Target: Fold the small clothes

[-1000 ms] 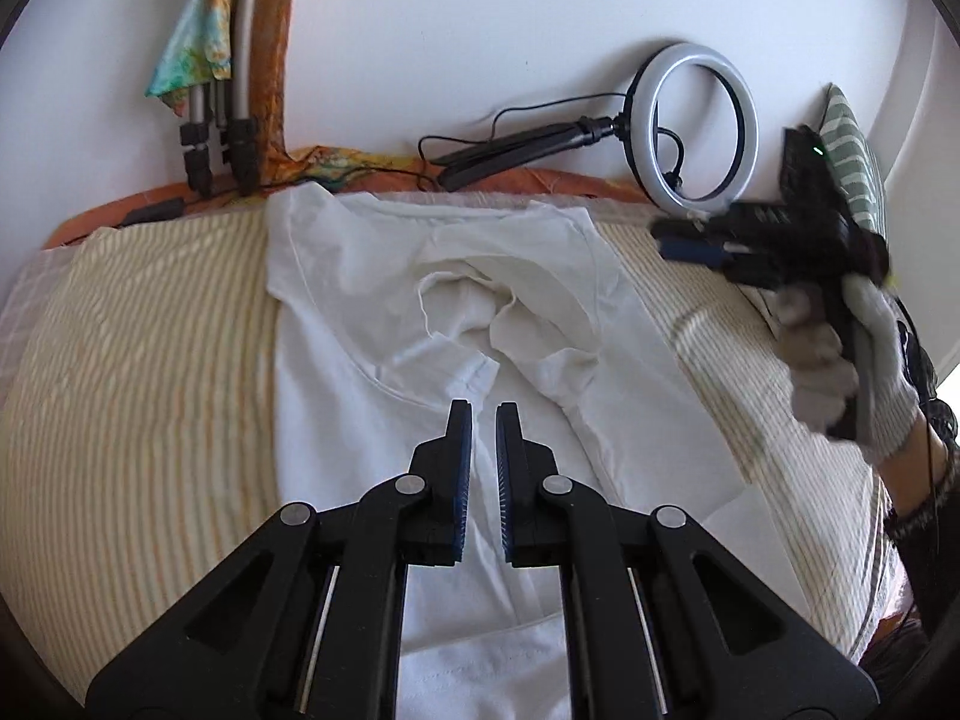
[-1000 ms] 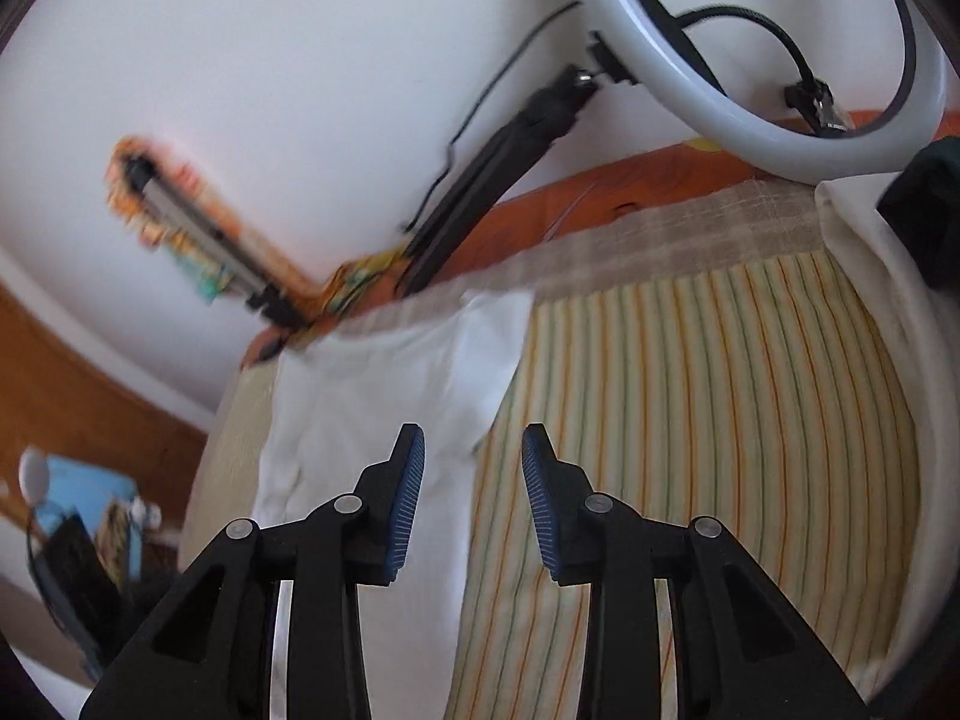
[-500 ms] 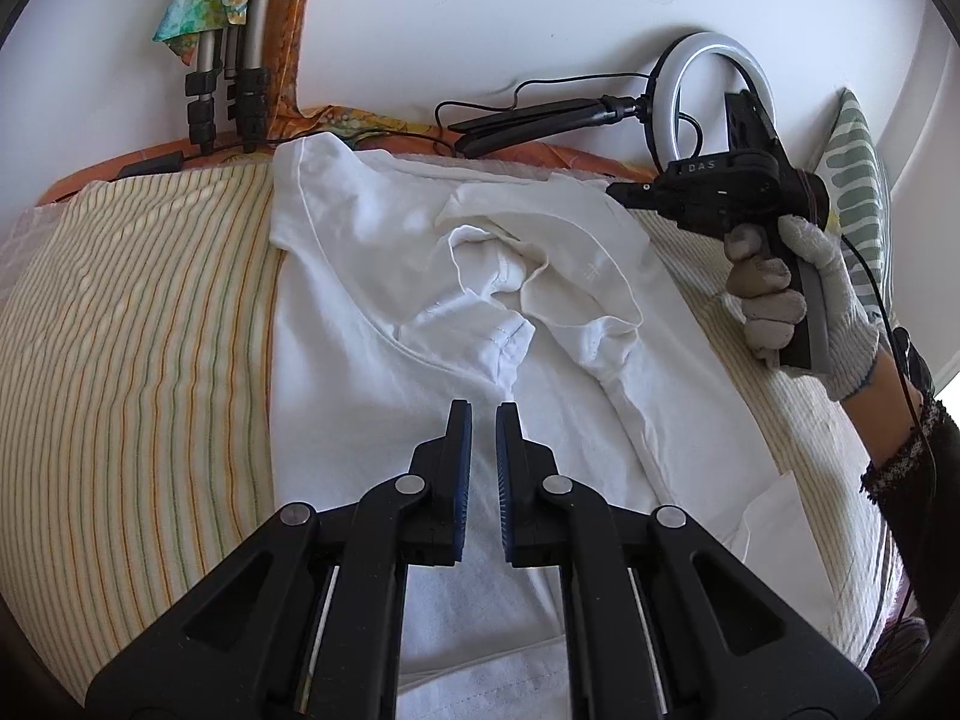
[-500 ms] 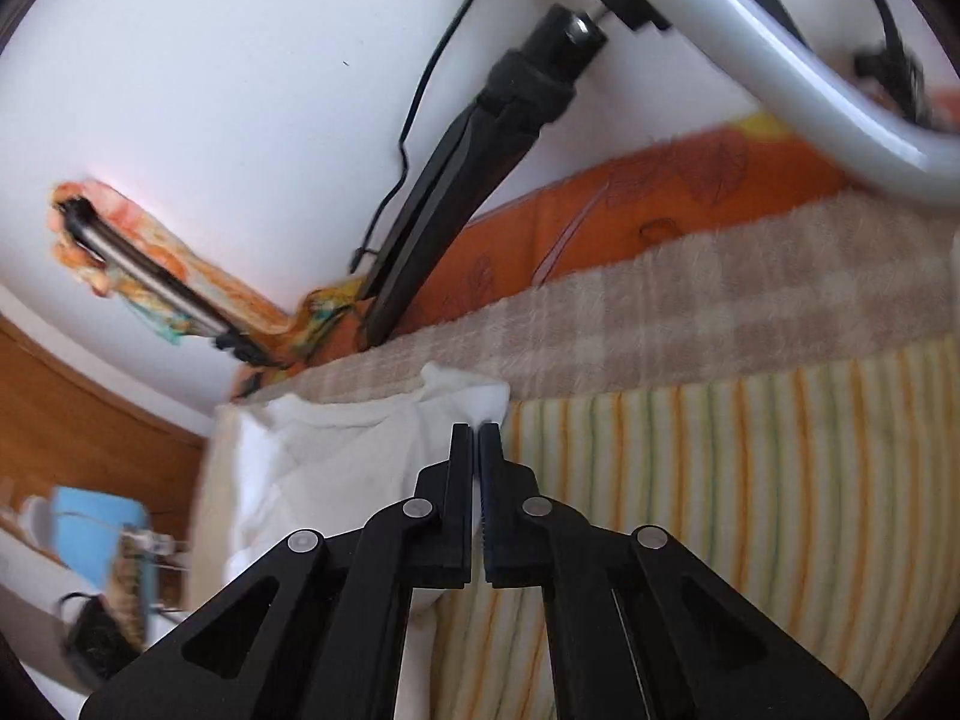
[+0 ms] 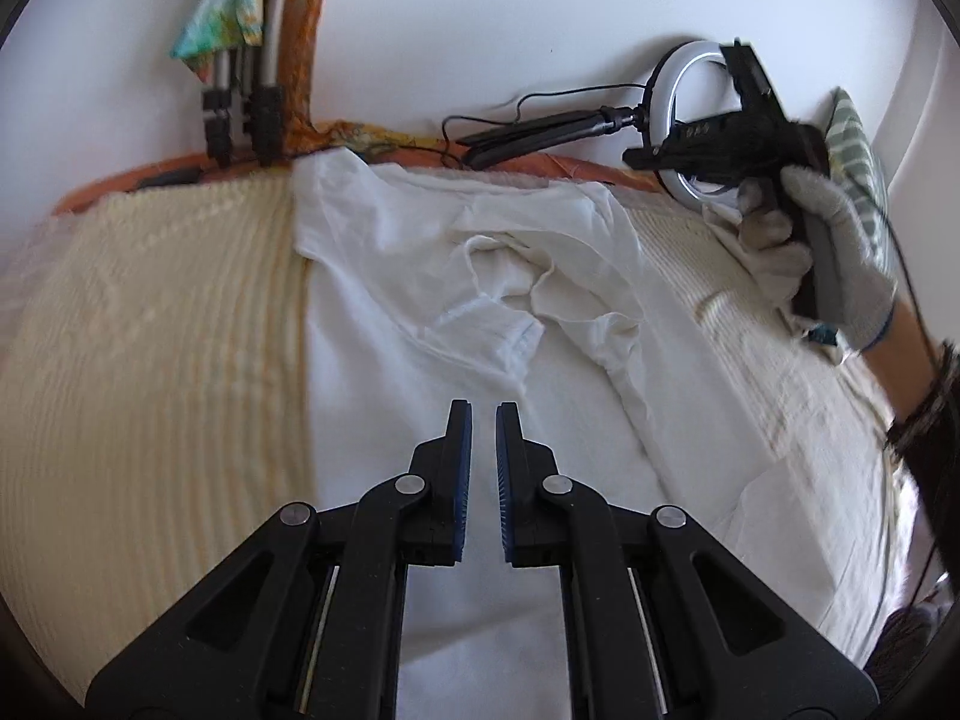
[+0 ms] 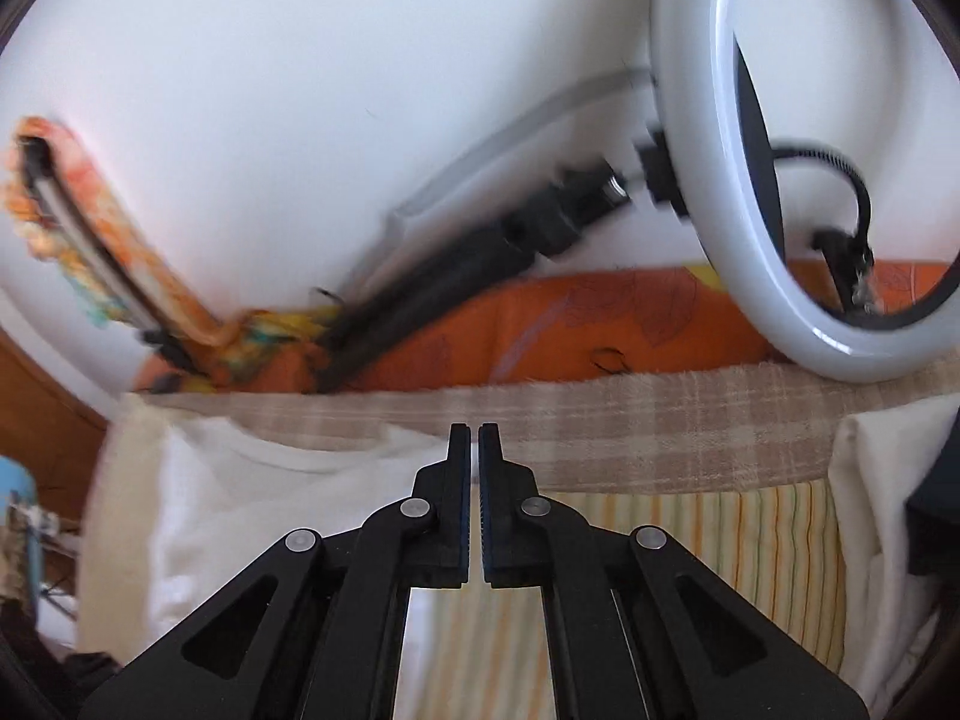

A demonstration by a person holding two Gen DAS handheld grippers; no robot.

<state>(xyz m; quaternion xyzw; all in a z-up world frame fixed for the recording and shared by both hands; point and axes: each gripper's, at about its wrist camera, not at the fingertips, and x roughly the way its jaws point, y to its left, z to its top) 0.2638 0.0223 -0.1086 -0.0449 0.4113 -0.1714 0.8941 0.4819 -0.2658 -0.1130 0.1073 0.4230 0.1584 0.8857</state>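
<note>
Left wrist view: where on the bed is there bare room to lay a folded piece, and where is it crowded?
The widest free patch is the striped cover left of the white shirt, running back to the orange edge. A narrower strip lies between the shirt's right edge and the gloved hand. The back right is crowded: ring light, its stand and cable, right gripper.

Counted: one white garment [image 5: 420, 312] spread on one striped cover [image 5: 150, 330]. One ring light [image 5: 690, 114] at far right. Two grippers: left gripper [image 5: 483, 414] near, right gripper [image 6: 474, 438]. One gloved hand [image 5: 840, 252]. One striped cushion [image 5: 858, 144] far right.
</note>
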